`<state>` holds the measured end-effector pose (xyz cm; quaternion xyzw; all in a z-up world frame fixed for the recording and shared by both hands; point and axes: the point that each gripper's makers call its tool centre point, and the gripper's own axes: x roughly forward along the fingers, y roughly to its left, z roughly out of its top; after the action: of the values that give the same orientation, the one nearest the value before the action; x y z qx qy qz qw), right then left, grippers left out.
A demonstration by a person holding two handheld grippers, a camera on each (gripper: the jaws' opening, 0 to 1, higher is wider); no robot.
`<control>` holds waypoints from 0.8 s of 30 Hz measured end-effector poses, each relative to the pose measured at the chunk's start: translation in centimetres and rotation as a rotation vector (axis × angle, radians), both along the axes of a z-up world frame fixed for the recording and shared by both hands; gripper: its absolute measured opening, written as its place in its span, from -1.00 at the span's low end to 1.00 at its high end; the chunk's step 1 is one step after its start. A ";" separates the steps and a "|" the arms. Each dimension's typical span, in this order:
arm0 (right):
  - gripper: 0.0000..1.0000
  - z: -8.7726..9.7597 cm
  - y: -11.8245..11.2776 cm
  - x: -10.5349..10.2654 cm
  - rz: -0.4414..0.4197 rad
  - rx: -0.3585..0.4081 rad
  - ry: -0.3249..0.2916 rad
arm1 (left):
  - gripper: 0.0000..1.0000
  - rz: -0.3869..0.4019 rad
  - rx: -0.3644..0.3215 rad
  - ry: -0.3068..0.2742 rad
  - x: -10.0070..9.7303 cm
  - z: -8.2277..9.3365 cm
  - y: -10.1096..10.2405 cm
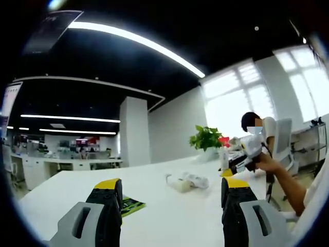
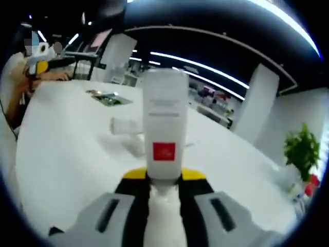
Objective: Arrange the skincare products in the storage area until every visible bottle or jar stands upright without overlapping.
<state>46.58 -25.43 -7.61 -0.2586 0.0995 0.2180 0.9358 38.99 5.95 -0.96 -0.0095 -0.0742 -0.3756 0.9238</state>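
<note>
Right hand-held gripper (image 2: 164, 188) is clenched on a white tube (image 2: 164, 134) with a red square label. The tube's long axis runs straight up out of the jaws, one end pinched low between them, the flat end pointing away from the camera, above the white desk (image 2: 61, 154).

Left hand-held gripper (image 1: 172, 198) is released, jaws wide apart, nothing between them, hovering over the desk (image 1: 169, 211). In the left gripper view the right hand-held gripper (image 1: 245, 154) shows at the desk's far right side, held in a person's hand (image 1: 267, 162).

A clear bottle (image 1: 186, 181) lies on its side near the middle of the desk, long axis roughly along the desk's width, not upright. In the right gripper view the same kind of clear bottle (image 2: 126, 126) lies flat just behind the tube.

A green leaflet (image 1: 131, 206) lies flat on the desk beside the left jaw. A potted plant (image 1: 206, 138) stands toward the far edge. More small bottles (image 2: 298, 193) stand near the plant, blurred.
</note>
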 end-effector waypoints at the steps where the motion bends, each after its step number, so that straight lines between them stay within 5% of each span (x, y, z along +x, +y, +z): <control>1: -0.59 0.0 0.0 0.1 0.002 -0.007 -0.002 | 0.61 0.000 -0.001 -0.001 0.0 0.0 0.0; 5: -0.59 0.0 -0.1 0.2 0.001 -0.051 -0.014 | 0.61 0.000 -0.005 -0.002 0.0 0.1 0.1; 9: -0.59 -0.4 -1.0 0.1 -0.032 -0.247 -0.024 | 0.61 0.001 -0.002 -0.003 0.0 0.1 0.1; 13: -0.59 -0.3 -1.8 0.0 -0.068 -0.520 -0.062 | 0.61 0.000 -0.003 -0.003 0.0 0.1 0.1; 17: -0.59 -0.4 -1.1 0.3 -0.023 -0.669 -0.103 | 0.61 0.001 -0.003 -0.003 0.0 0.1 0.1; 21: -0.59 -2.4 -1.2 0.4 0.038 -0.866 -0.054 | 0.61 0.002 -0.003 -0.004 0.1 0.1 0.1; 22: -0.59 -1.9 -0.8 0.7 0.058 -0.911 -0.118 | 0.61 0.003 -0.002 -0.003 0.1 0.1 0.1; 24: -0.59 -2.4 -1.0 0.4 0.059 -0.897 -0.110 | 0.61 0.008 0.001 -0.003 0.1 0.0 0.2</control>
<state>47.02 -26.39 -9.97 -0.6524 0.1269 0.1661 0.7285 39.13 6.11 -0.95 -0.0081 -0.0754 -0.3721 0.9251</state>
